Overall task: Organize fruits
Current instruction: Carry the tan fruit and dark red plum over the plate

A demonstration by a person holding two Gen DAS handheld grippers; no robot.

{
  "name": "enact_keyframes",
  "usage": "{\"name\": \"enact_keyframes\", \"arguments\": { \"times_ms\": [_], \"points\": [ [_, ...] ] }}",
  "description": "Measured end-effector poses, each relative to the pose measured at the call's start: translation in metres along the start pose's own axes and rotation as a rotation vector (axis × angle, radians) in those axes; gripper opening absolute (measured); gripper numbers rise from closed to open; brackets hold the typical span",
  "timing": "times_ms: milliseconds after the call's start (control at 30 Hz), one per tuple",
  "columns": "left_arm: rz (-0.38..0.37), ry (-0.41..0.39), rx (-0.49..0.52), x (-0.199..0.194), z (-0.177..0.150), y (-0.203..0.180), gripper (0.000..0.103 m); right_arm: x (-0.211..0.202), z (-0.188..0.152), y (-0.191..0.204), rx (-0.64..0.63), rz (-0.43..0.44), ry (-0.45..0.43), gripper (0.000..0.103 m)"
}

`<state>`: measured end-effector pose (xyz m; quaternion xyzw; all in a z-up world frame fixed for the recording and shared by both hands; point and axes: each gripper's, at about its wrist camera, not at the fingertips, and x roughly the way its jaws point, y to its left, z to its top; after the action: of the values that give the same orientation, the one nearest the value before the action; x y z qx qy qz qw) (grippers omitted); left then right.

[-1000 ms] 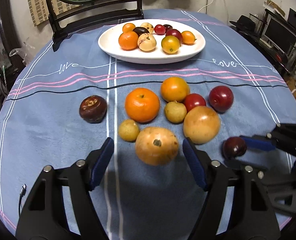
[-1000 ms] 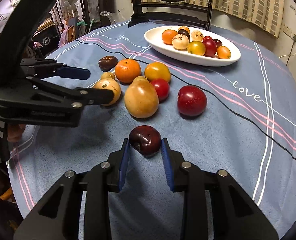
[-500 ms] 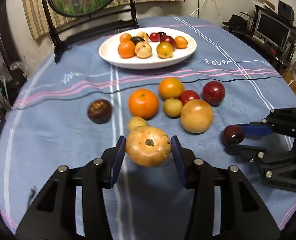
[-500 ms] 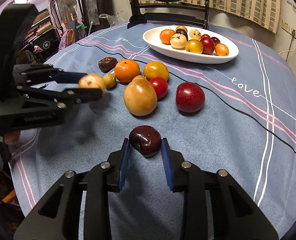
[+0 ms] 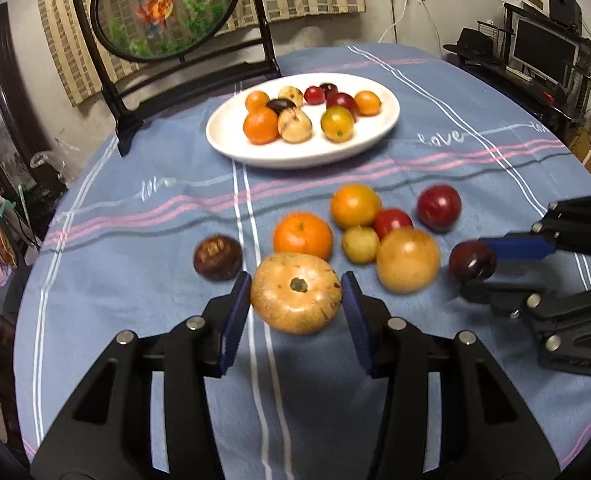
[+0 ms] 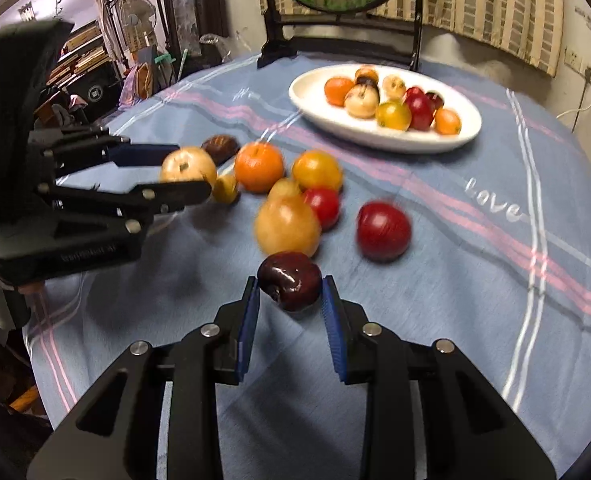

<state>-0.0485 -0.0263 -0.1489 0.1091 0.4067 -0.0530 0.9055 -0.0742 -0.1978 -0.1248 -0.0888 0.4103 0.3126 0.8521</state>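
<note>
My left gripper (image 5: 296,306) is clenched on a tan fruit (image 5: 295,292), clear of the cloth (image 5: 135,280). My right gripper (image 6: 290,302) is clenched on a dark plum (image 6: 290,280).

Between both grippers and the plate (image 5: 231,144) lies a loose cluster on the cloth. Left view count, loose: 1 brown fruit (image 5: 217,257), 1 orange (image 5: 302,236), 1 yellow-orange fruit (image 5: 355,205), 2 red fruits (image 5: 438,207), 1 small yellow fruit (image 5: 360,244), 1 large pear (image 5: 407,260). On the plate: 9 fruits, touching or overlapping.

A framed round panel (image 5: 163,4) stands behind the plate.

The right view shows a second small yellow fruit (image 6: 225,189) beside my left gripper's finger; the left view hides it behind the tan fruit. The left view alone shows a monitor (image 5: 543,54).
</note>
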Motion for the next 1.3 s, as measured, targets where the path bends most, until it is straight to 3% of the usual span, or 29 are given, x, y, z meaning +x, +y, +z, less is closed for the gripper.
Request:
{"name": "enact_keyframes", "arguments": {
  "times_ms": [500, 867, 1300],
  "points": [
    [0.096, -0.061, 0.041, 0.038, 0.075, 0.011, 0.047, -0.001, 0.079, -0.046, -0.006, -0.082, -0.099, 0.032],
    [0.096, -0.089, 0.025, 0.079, 0.128, 0.024, 0.047, 0.028, 0.135, -0.082, 0.016, -0.123, -0.134, 0.032],
    [0.12, -0.083, -0.003, 0.116, 0.154, 0.04, 0.047, 0.073, 0.173, -0.116, 0.085, -0.133, -0.13, 0.032]
  ]
}}
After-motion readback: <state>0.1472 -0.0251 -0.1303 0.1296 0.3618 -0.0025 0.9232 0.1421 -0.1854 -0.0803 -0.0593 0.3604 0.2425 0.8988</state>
